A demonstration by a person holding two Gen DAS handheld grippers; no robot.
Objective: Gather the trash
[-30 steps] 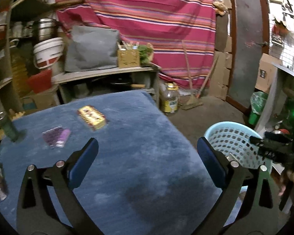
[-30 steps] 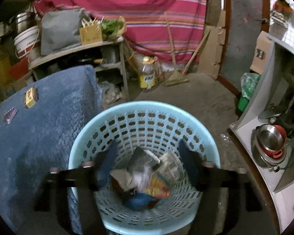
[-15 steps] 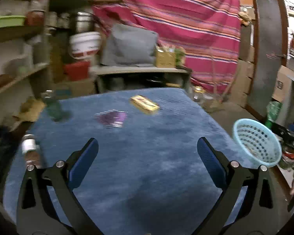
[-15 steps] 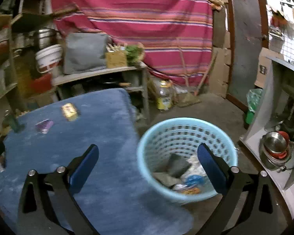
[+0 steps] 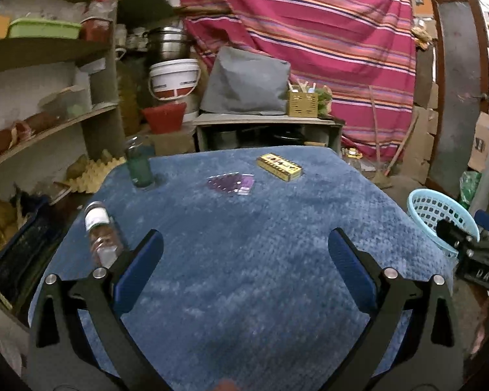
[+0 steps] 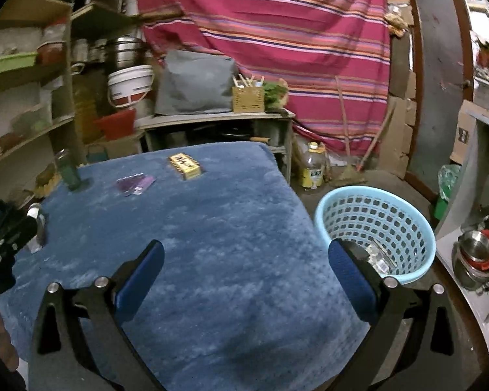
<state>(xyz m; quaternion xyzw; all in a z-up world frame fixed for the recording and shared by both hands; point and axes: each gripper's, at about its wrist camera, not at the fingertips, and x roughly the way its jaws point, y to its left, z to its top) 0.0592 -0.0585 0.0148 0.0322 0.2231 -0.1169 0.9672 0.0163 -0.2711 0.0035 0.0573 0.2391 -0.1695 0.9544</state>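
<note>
Basket (image 6: 375, 224) now right of blue table (image 6: 212, 260)

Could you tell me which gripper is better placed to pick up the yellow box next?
Probably the right gripper: open and empty, nearer the basket. The yellow box sits toward that table edge.

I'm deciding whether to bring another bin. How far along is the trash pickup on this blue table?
Done: some trash already lies in the light blue basket beside the table. In hand: nothing; the left gripper and right gripper are both open and empty. Left: the yellow box and purple wrapper; the green bottle and small jar may be trash too.
</note>
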